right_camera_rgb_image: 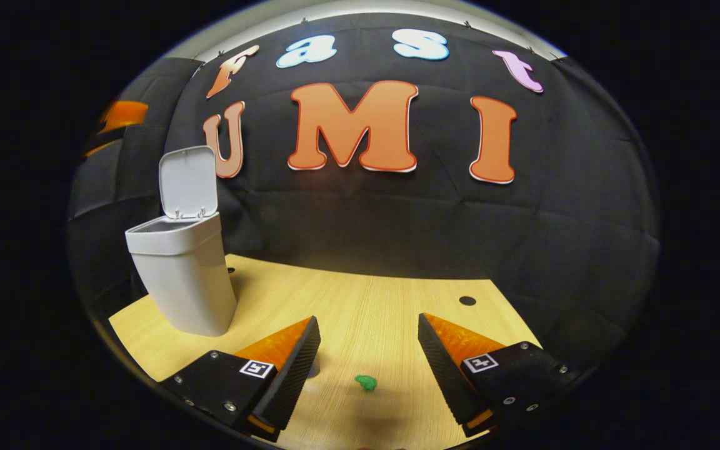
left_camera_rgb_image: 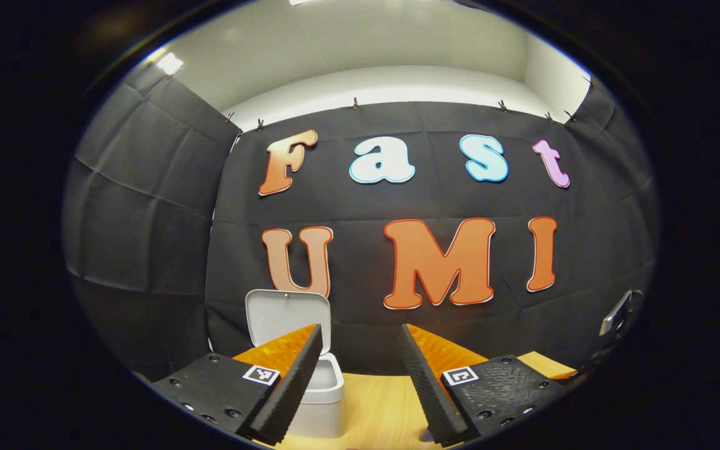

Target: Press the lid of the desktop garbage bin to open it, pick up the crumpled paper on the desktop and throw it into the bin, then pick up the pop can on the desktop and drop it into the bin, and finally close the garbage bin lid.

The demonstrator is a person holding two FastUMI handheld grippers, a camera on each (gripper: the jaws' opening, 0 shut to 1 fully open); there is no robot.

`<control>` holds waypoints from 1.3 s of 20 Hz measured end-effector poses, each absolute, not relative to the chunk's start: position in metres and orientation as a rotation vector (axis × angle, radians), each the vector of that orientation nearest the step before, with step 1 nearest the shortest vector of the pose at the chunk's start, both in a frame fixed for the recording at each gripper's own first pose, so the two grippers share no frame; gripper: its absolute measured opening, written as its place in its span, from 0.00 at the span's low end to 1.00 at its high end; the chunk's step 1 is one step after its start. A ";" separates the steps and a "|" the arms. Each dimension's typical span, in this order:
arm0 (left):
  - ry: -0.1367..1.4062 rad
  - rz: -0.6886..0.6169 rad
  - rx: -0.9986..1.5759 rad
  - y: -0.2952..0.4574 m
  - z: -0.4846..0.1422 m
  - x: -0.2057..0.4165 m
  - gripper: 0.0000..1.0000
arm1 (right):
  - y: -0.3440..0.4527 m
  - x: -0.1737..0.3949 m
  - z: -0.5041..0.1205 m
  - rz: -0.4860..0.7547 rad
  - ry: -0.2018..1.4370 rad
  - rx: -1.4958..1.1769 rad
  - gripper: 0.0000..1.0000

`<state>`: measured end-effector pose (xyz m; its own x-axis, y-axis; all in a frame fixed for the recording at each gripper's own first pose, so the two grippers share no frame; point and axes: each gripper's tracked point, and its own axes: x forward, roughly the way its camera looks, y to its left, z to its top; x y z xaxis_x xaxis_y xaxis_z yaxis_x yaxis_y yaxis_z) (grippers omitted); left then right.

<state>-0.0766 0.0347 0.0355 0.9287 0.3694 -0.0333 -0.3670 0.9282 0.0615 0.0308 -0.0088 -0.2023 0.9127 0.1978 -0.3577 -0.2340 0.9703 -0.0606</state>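
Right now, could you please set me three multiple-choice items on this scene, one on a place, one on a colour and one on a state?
1. Where does the garbage bin stand in the right gripper view?
A. At the table's left part
B. At the table's right edge
C. Between the gripper's fingers

2. What colour is the small crumpled paper on the table?
A. Red
B. Green
C. White

3. How is the bin's lid?
A. Shut flat
C. Lying on the table
B. Raised upright, bin open

Answers:
1. A: the bin sits on the wooden top well left of the right gripper.
2. B: the scrap lying ahead, between the open fingers, is green.
3. B: the lid stands up behind the open mouth; the left gripper view shows the lid raised beyond the open left gripper.
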 end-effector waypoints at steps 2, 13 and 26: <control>0.064 0.359 0.053 0.026 0.033 -0.080 0.80 | -0.012 0.034 -0.227 0.221 0.399 -0.108 0.94; 0.153 0.416 0.141 0.023 0.031 -0.119 0.80 | -0.016 0.044 -0.382 0.248 0.709 -0.207 0.94; 0.267 0.413 0.148 0.033 0.004 -0.139 0.83 | -0.008 0.045 -0.422 0.235 0.817 -0.228 0.14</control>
<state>-0.1393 0.0335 0.0041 0.8819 0.4141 -0.2254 -0.3753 0.9060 0.1959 0.0450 -0.0080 -0.4218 0.6614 0.1189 -0.7405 -0.2933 0.9497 -0.1095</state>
